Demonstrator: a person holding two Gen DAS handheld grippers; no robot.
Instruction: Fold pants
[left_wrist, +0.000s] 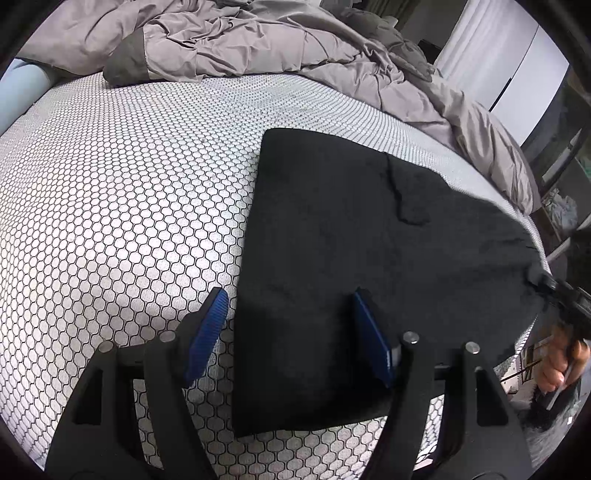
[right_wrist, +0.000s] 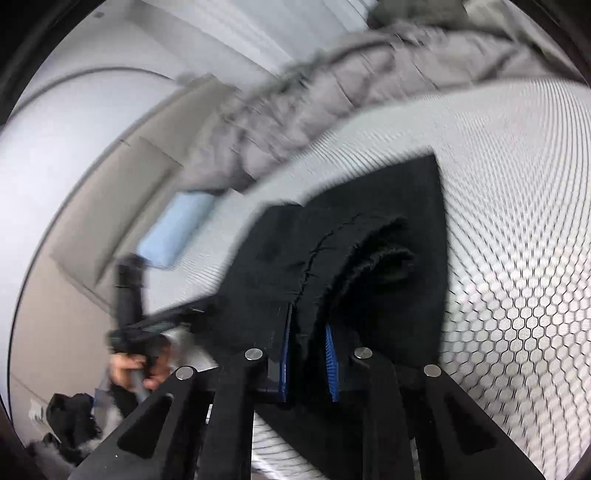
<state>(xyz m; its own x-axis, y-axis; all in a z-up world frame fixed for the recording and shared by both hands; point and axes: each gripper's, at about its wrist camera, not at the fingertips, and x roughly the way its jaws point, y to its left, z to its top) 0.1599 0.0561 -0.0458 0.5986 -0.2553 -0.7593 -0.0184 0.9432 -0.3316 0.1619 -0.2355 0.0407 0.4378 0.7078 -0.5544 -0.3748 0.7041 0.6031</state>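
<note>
The black pants (left_wrist: 351, 236) lie partly folded on the honeycomb-patterned mattress (left_wrist: 129, 206). My left gripper (left_wrist: 291, 325) is open over their near left edge, one blue pad off the cloth and one over it. My right gripper (right_wrist: 308, 354) is shut on the pants' edge (right_wrist: 354, 236), with black cloth pinched between its blue pads and lifted. In the left wrist view the right gripper (left_wrist: 554, 288) holds the pants at the far right. The right wrist view is motion-blurred.
A rumpled grey duvet (left_wrist: 258, 44) lies along the far side of the bed. A light blue pillow (right_wrist: 177, 229) sits by the mattress edge. The other gripper and hand (right_wrist: 136, 332) show in the right wrist view. Dark clothes (right_wrist: 74, 424) lie on the floor.
</note>
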